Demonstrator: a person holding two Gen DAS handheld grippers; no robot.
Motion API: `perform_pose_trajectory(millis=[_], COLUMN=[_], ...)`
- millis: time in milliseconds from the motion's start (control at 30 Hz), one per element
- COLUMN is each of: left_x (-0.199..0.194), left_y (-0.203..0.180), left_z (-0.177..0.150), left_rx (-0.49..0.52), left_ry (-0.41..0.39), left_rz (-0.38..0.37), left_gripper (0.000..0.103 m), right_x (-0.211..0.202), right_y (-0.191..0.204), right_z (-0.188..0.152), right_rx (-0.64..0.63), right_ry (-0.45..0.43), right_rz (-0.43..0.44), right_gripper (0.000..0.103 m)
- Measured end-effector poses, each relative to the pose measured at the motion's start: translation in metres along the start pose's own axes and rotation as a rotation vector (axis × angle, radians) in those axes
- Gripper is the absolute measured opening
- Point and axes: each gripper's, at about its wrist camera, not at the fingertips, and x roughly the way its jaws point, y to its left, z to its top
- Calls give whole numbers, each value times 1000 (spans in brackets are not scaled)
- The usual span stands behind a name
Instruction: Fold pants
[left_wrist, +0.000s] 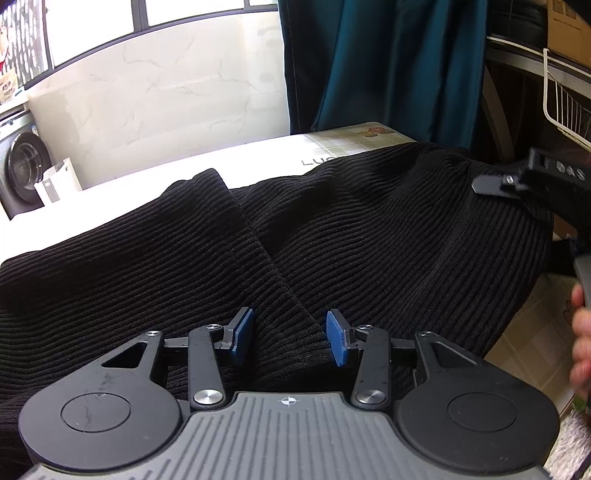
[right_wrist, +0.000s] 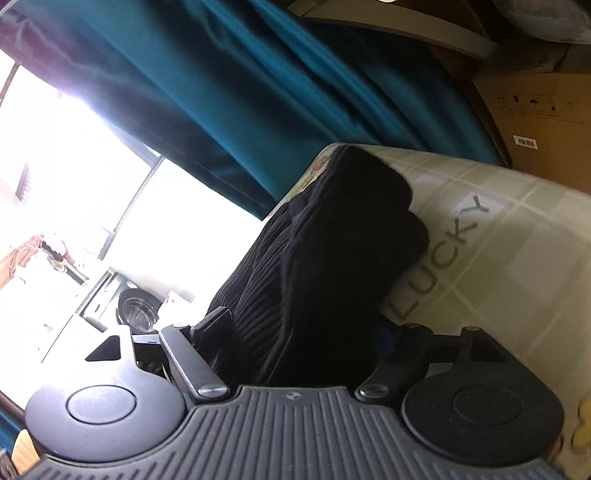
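A: Left gripper, bottom centre of left wrist view: jaws wide, nothing held, just over black ribbed pants spread mid-frame. Looks barely folded, legs overlap.

B: Room?

A: Table bare at upper centre; edge drops lower right.

B: Right view?

A: Right gripper pinching pants, bunch rising mid-frame. Tablecloth free at right.
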Motion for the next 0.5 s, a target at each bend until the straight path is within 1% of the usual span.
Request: perform_pose_trajectory(millis=[133, 200, 233, 267, 333, 433, 500], left_x=[1, 2, 3, 3, 3, 4, 3], left_y=[2, 3, 2, 1, 1, 4, 4], left_z=[2, 3, 3, 3, 4, 6, 8], left_rx=[-16, -24, -22, -19, -21, -28, -36], left_ry=[7, 9, 9, 9, 13, 24, 33], left_rz=[-9, -10, -7, -4, -4, -11, -33], left_gripper=[46, 46, 46, 46, 46, 47, 49], right_x=[11, 18, 20, 22, 16, -9, -30], right_y=[-7, -8, -9, -12, -13, 7, 20], right_z=[11, 15, 16, 17, 19, 17, 15], right_rx=[31, 28, 30, 38, 48, -70, -140], right_ry=[-40, -40, -36, -33, -38, -88, -138], right_rz=[11, -1, -12, -22, -19, -18, -1], right_gripper=[79, 71, 53, 43, 39, 37, 37])
